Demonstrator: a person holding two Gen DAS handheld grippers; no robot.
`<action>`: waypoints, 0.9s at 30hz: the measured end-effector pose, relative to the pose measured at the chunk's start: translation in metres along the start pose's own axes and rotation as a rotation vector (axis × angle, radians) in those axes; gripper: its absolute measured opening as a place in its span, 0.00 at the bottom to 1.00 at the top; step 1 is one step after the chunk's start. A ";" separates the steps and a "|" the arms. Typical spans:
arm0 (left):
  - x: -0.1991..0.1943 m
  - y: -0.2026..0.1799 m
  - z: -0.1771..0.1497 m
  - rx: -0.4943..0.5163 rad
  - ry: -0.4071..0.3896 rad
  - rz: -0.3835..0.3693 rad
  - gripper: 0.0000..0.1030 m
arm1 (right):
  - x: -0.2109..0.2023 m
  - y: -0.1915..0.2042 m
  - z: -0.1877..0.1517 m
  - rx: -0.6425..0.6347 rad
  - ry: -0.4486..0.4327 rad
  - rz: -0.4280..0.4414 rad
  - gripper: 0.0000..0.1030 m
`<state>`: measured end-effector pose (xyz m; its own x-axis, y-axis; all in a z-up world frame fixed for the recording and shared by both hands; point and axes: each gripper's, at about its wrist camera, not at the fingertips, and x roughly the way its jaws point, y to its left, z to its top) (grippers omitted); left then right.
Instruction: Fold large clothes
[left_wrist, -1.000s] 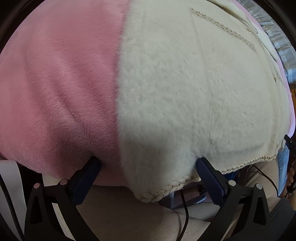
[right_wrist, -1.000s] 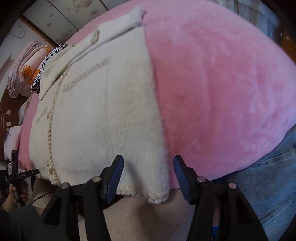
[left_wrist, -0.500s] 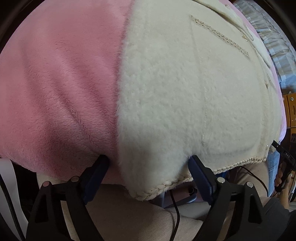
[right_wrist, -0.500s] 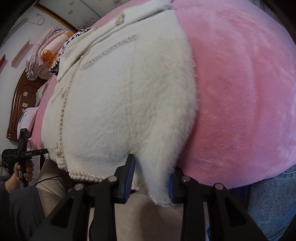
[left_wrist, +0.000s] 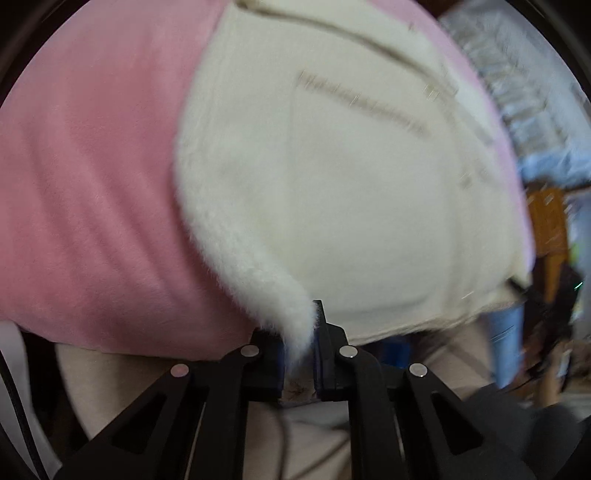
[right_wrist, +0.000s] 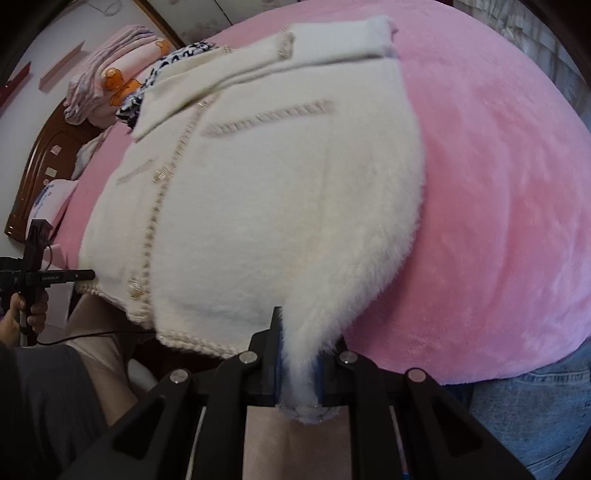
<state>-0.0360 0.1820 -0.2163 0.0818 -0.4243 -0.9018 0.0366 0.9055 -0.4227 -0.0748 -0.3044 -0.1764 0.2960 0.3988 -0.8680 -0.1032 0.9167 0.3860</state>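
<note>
The cream fleece jacket (right_wrist: 280, 192) lies spread front-up on the pink blanket (right_wrist: 498, 184) covering the bed, its hem at the near edge. Going left to right: the left gripper (left_wrist: 298, 350) has its fingers clenched on the hem's left corner, a tuft of fleece pinched between the pads. The right gripper (right_wrist: 298, 365) has the right corner between its fingers, which are closing and already press on the fabric. Far left in the right wrist view, a hand (right_wrist: 26, 310) holds the other gripper's handle. The step in hand looks like gripping both hem corners for the first fold. Next likely calls for lifting both evenly and carrying the hem toward the collar (right_wrist: 192, 96), keeping it taut
</note>
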 end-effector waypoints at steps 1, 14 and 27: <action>-0.008 -0.005 0.006 -0.016 -0.033 -0.052 0.09 | -0.007 0.002 0.006 0.002 -0.014 0.026 0.11; -0.109 -0.037 0.202 -0.169 -0.474 -0.273 0.13 | -0.079 -0.016 0.207 0.232 -0.387 0.276 0.12; -0.046 0.017 0.309 -0.255 -0.419 0.037 0.84 | 0.037 -0.085 0.308 0.443 -0.280 0.059 0.65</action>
<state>0.2685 0.2169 -0.1546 0.4742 -0.3076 -0.8249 -0.2143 0.8684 -0.4471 0.2375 -0.3752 -0.1448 0.5503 0.3723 -0.7474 0.2663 0.7701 0.5797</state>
